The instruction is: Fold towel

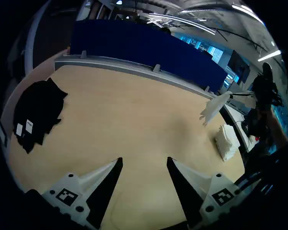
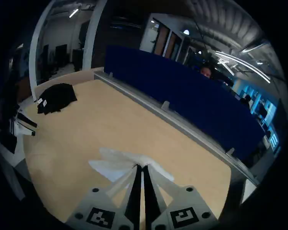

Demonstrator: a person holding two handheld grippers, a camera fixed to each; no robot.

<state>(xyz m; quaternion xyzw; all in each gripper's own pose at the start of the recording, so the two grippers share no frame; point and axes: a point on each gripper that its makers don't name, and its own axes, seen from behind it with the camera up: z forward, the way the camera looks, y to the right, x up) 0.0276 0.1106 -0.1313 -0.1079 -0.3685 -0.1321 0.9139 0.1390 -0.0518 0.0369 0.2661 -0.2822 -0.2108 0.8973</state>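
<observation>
At the left edge of the bench (image 1: 124,111) lies a black garment (image 1: 38,111) with two white labels (image 1: 28,125), their writing too small to read. The left gripper (image 1: 144,159) hangs over the near middle, fingers wide and empty. Toward the right edge, the right gripper (image 2: 140,167) pinches the white towel (image 1: 215,107) above the bench, near a stack of white cloths (image 1: 226,142). A blue partition (image 1: 144,46) lines the far edge.

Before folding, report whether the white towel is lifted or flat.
Lifted: the thin white towel hangs in the air, pinched by the right gripper.
</observation>
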